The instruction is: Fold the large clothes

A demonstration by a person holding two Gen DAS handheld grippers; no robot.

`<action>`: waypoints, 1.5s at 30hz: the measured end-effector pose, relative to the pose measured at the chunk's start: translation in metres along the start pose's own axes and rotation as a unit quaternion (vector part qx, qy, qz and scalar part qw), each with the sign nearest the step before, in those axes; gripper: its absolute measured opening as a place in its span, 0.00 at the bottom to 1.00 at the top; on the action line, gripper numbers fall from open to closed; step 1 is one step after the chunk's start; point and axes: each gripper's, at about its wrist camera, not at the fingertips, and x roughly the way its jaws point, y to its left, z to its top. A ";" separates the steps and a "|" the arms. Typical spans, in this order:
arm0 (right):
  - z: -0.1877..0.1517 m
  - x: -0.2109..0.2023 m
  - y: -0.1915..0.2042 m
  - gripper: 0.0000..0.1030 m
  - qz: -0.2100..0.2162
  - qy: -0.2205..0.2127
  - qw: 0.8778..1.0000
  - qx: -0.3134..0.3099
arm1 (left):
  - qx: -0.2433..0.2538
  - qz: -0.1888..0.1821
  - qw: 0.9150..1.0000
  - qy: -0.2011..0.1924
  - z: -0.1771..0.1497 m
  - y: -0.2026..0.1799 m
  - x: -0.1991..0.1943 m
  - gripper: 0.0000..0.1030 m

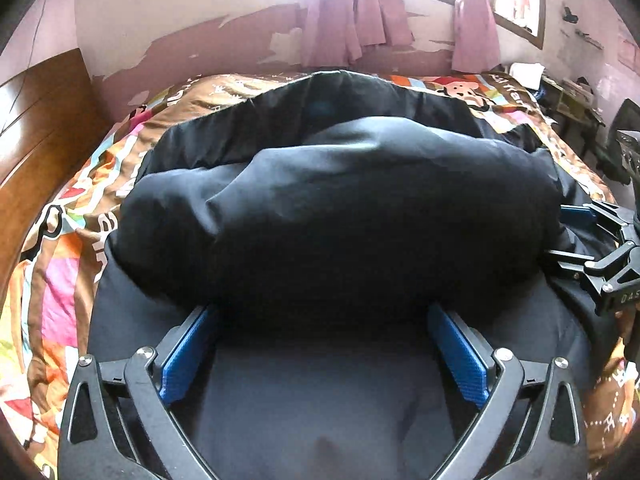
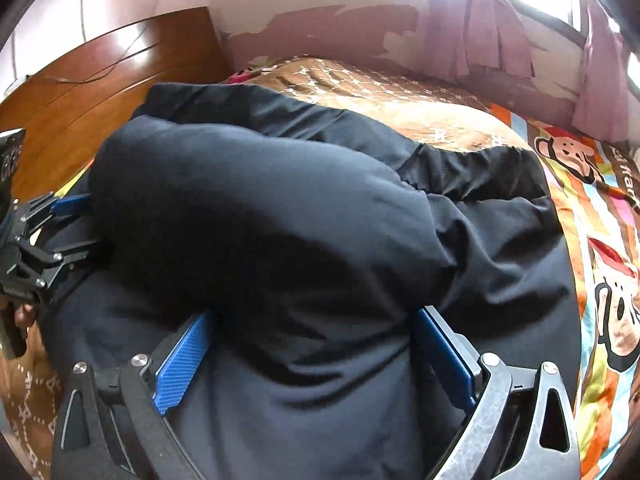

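A large dark navy garment (image 1: 340,200) lies on the bed, its upper layer folded over into a thick roll across both views. My left gripper (image 1: 324,316) stands wide open at the roll's near edge. Its blue pads (image 1: 188,356) flank loose cloth without pinching it, and the fingertips are hidden under the roll. In the right wrist view my right gripper (image 2: 316,316) is open just as wide, and the garment (image 2: 280,220) bulges between its blue pads (image 2: 180,364). Each gripper shows in the other's view: the right gripper (image 1: 592,240) and the left gripper (image 2: 52,220) sit at the roll's two ends.
The bed carries a bright cartoon-print cover (image 1: 60,280) with a brown patterned part (image 2: 400,92) beyond the garment. A wooden headboard (image 1: 36,128) stands at the left. Purple curtains (image 1: 352,20) hang by a bright window, and a cluttered desk (image 1: 568,96) is at the far right.
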 end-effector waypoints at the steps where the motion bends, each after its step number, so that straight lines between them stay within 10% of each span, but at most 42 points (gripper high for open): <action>1: 0.004 0.004 -0.002 0.97 -0.002 0.002 1.000 0.007 | -0.001 0.002 1.000 0.001 0.001 0.002 0.000 0.99; 27: 0.027 0.016 -0.052 1.00 -0.014 -0.025 0.993 0.111 | -0.048 -0.017 0.998 -0.045 0.027 0.028 0.011 0.99; 40: 0.045 0.042 -0.086 0.99 -0.109 0.006 0.987 0.115 | -0.033 0.029 0.998 0.035 0.048 0.025 0.058 0.99; 45: 0.039 0.051 -0.100 1.00 -0.082 0.018 0.987 0.136 | -0.051 0.006 0.998 0.043 0.046 0.033 0.063 0.99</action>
